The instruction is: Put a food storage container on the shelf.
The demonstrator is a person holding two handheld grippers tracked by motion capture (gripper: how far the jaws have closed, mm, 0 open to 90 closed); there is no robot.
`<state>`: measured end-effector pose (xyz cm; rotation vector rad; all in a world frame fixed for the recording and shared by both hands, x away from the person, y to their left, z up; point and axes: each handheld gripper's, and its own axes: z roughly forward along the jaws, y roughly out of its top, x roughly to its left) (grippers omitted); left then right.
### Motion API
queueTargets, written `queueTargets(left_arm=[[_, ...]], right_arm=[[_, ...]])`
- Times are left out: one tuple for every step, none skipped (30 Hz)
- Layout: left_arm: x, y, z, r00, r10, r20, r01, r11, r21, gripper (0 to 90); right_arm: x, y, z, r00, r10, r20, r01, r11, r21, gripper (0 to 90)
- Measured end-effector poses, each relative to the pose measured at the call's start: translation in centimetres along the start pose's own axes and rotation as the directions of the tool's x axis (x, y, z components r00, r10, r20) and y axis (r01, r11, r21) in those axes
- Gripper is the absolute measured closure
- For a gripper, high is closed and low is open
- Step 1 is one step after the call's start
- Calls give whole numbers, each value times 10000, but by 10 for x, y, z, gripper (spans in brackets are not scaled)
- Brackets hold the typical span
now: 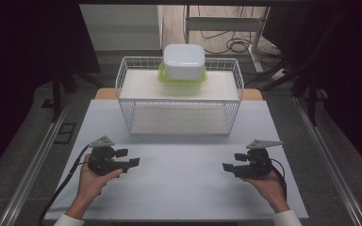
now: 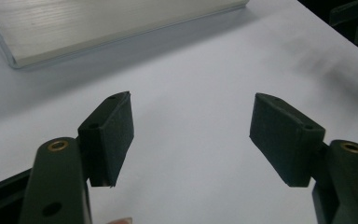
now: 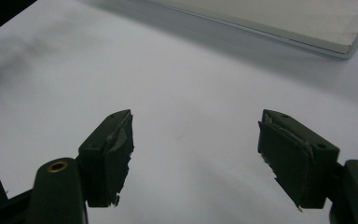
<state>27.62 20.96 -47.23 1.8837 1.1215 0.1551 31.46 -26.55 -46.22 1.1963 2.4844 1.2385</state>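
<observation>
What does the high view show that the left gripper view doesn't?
High view alone: a white box on a green lid, sitting on top of the wire rack, plus both hands holding their tongs, and the floor around.

Left gripper view alone: the left tongs up close, open with nothing between, and their worn dark pads.

Both: the white table and the rack's bottom board.
</observation>
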Motion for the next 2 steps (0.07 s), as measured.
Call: queueTargets(left_arm=[[0,0,0,10000,-14,-22,14,10000,-27,295],[0,0,-1,10000,-25,-73,24,10000,-78,295]], right_arm=[[0,0,0,10000,-20,-4,20,10000,-14,253],[0,-1,0,10000,-71,2,71,10000,-17,249]])
